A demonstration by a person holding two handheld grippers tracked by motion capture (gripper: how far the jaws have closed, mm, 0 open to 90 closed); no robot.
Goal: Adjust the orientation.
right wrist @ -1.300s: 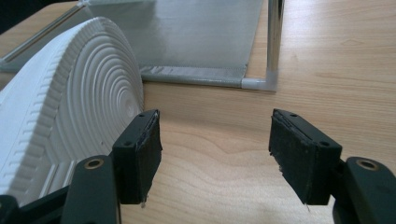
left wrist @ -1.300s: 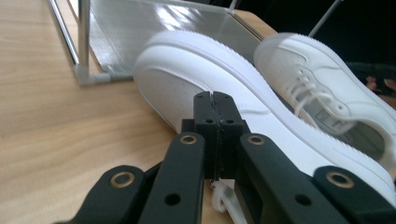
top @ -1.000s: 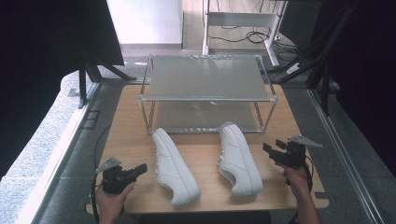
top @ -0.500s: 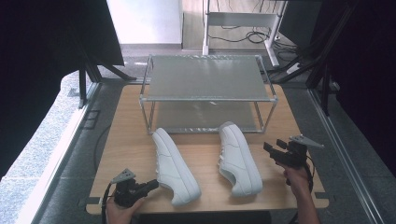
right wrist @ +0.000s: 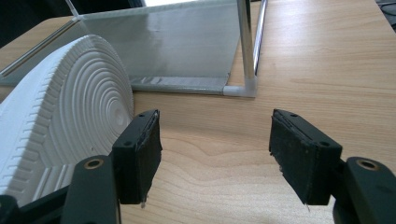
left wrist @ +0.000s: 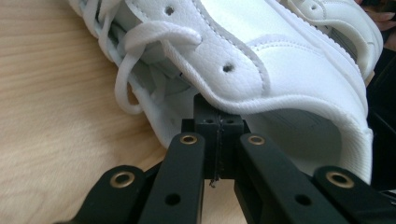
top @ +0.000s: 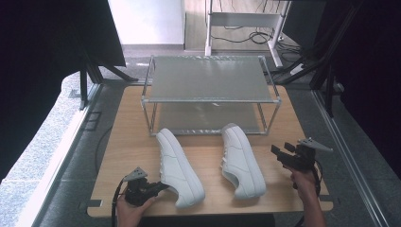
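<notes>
Two white sneakers lie on a wooden table. The left sneaker (top: 177, 165) lies with its heel toward me, and my left gripper (top: 163, 186) sits at that heel. In the left gripper view the left gripper (left wrist: 218, 122) is shut, jaws pressed together, tips tucked under the collar edge of the left sneaker (left wrist: 261, 60). The right sneaker (top: 241, 158) lies on its side. My right gripper (top: 278, 155) is open a little to its right, apart from it. In the right gripper view the ribbed sole (right wrist: 65, 121) is just left of the open right gripper (right wrist: 215, 140).
A two-tier metal rack (top: 210, 78) with frosted shelves stands behind the sneakers, and its corner post (right wrist: 247, 56) rises ahead of the right gripper. The table's front edge (top: 213, 210) is close to both hands. Dark panels flank the table.
My left gripper has come in from the table's left front corner, moving right up to the left sneaker's heel. The right gripper and both sneakers have stayed put.
</notes>
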